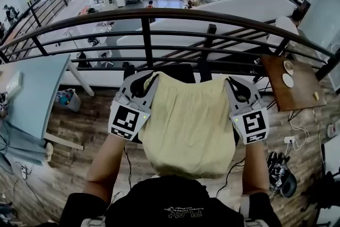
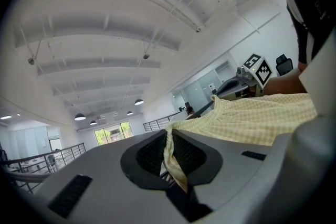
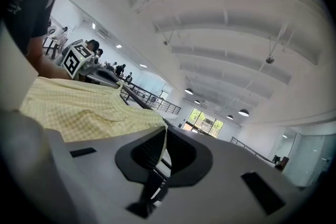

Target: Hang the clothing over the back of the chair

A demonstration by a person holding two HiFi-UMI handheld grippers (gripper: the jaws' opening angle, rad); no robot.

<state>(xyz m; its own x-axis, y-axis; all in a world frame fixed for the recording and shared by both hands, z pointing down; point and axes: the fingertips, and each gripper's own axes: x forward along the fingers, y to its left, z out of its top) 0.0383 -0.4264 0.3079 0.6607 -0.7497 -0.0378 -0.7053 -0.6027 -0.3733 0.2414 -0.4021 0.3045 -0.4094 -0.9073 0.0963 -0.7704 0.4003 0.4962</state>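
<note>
A pale yellow checked garment (image 1: pixel 188 125) is stretched flat between my two grippers, in front of the person's chest. My left gripper (image 1: pixel 151 78) is shut on its far left corner, and a fold of the cloth (image 2: pixel 176 165) is pinched between the jaws (image 2: pixel 170 136). My right gripper (image 1: pixel 229 82) is shut on the far right corner, with a thin edge of the garment (image 3: pixel 84 107) running into the jaws (image 3: pixel 165 136). The black chair back (image 1: pixel 178 70) shows just beyond the garment's far edge; the cloth hides the rest of the chair.
A black metal railing (image 1: pixel 159 16) crosses right behind the chair, with a lower floor beyond it. A brown wooden table (image 1: pixel 297 94) stands at the right and a pale blue-grey table (image 1: pixel 32 87) at the left. Cables and a power strip (image 1: pixel 289 140) lie on the wood floor.
</note>
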